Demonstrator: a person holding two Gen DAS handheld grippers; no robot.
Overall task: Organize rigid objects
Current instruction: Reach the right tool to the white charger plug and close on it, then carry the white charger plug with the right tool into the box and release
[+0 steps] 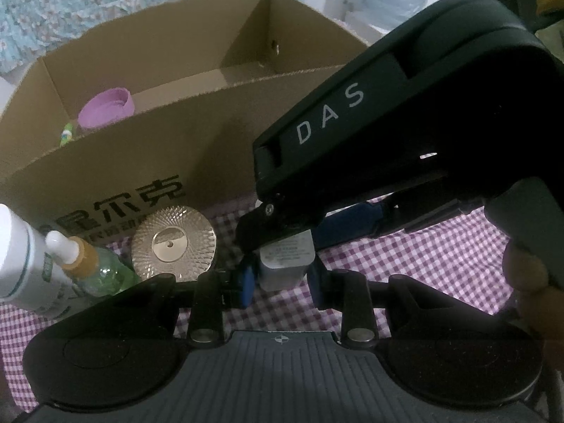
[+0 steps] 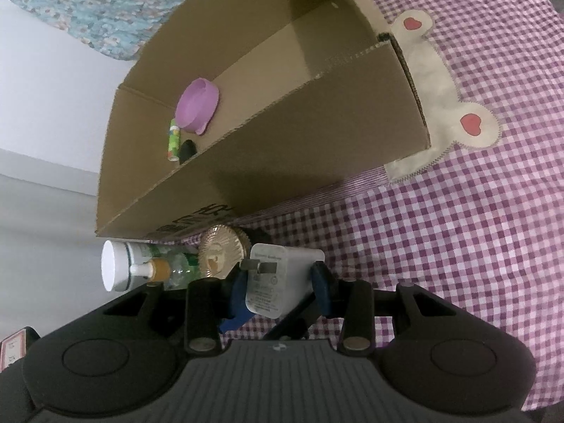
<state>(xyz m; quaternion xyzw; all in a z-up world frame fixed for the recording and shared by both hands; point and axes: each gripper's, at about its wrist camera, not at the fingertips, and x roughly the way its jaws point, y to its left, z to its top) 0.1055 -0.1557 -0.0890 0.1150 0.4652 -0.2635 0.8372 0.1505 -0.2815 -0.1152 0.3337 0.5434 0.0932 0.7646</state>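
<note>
A white plug charger [image 2: 278, 282] sits on the checked cloth between the blue pads of my right gripper [image 2: 280, 287], which closes on it. The same charger [image 1: 285, 264] lies between the blue pads of my left gripper [image 1: 283, 282]; the right gripper's black body [image 1: 405, 134] reaches down onto it from above. A gold ribbed jar lid [image 1: 174, 243] lies just left of the charger, also visible in the right wrist view [image 2: 220, 252]. The cardboard box [image 1: 141, 148] stands behind and holds a purple cup [image 2: 197, 105], a small printed tube [image 2: 173, 139] and a black item [image 2: 187, 149].
A white bottle [image 1: 21, 264] and a green dropper bottle [image 1: 88, 264] lie at the left, by the box's front wall. Pink checked cloth [image 2: 458, 229] with a beige bear patch [image 2: 440, 81] spreads to the right. Floral fabric hangs behind the box.
</note>
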